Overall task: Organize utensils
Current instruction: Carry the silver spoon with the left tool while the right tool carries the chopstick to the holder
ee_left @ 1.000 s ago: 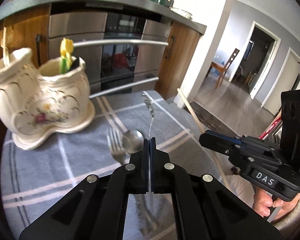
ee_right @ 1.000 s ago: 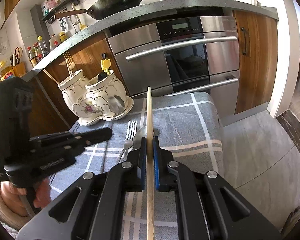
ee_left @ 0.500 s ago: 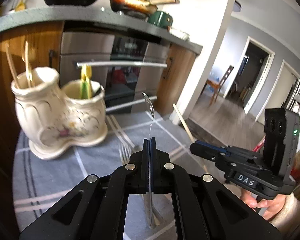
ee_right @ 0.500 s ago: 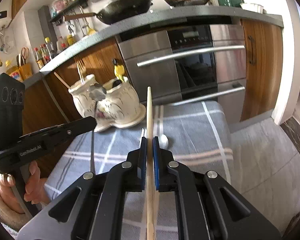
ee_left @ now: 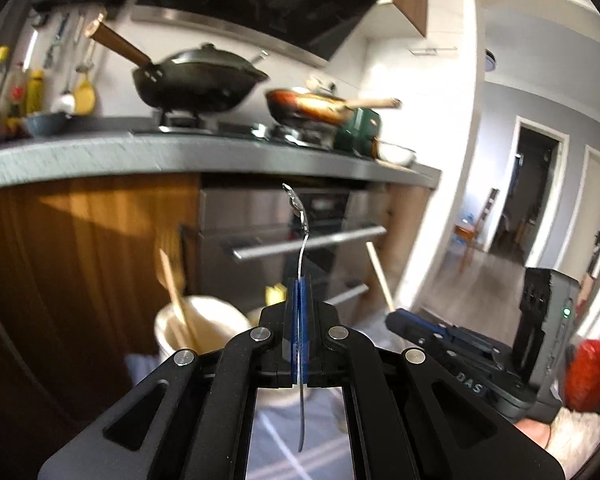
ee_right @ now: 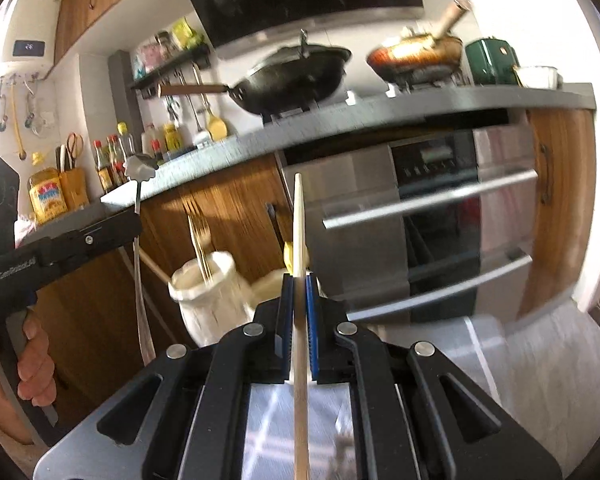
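Observation:
My left gripper (ee_left: pixel 299 292) is shut on a thin metal utensil (ee_left: pixel 301 240), held edge-on with its ornate handle end up. It also shows in the right wrist view (ee_right: pixel 140 240). My right gripper (ee_right: pixel 299 292) is shut on a wooden chopstick (ee_right: pixel 299 232) that points upward. The cream ceramic utensil holder (ee_right: pixel 208 300) stands below and beyond both grippers. Its left pot holds forks and chopsticks (ee_right: pixel 200 240). In the left wrist view the holder (ee_left: pixel 198 324) shows a wooden stick inside. The right gripper (ee_left: pixel 452 340) appears at the right there.
A wooden cabinet (ee_right: pixel 228 216) and a steel oven with bar handles (ee_right: pixel 432 204) stand behind the holder. The counter (ee_right: pixel 380 108) above carries a black wok and a frying pan. The grey checked cloth (ee_right: pixel 268 412) lies below the grippers.
Both grippers have risen and tilted upward with their utensils. The holder has dropped low in both views, and the fork and spoon on the cloth have gone out of sight.

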A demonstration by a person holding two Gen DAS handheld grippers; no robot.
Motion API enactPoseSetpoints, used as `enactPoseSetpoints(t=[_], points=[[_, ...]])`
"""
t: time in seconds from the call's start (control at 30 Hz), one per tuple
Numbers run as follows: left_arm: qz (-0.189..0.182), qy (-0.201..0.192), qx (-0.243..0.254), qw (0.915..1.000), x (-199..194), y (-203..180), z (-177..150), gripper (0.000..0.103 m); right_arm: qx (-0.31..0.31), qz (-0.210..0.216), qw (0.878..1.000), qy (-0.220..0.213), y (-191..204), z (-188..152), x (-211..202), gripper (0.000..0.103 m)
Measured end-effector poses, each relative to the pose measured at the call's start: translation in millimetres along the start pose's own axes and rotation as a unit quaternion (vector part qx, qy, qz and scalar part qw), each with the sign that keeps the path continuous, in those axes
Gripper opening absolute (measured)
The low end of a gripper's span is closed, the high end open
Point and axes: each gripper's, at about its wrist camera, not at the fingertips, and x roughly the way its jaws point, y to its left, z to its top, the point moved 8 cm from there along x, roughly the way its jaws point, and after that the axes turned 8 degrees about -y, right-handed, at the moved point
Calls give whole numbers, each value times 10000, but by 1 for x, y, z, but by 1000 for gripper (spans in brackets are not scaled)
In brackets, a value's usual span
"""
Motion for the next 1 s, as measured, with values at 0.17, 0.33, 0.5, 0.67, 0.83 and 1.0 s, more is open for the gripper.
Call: enactPoseSetpoints(t=[0.17,0.33,0.5,0.67,0.83,1.0], points=[[210,-246,-71,9995,20,30,22,1,304,246,9988,-305,5,26,32,6],[421,-337,-151,9984,36,51,30,1,500,230,9964,-643,6,45,60,6],[564,-479,-258,9969,41,64,34,1,415,70,9966,-711,7,44,88,6],[734,-548,-122,9957,51,69,30,1,257,-168,9955,-892,5,38,101,6],[772,-443,45,9960,61,65,16,2,138,-357,9948,-948,2,28,112,6],[757,-328,162,9965,68,63,6,2,51,-394,9948,-941,1,21,122,6]])
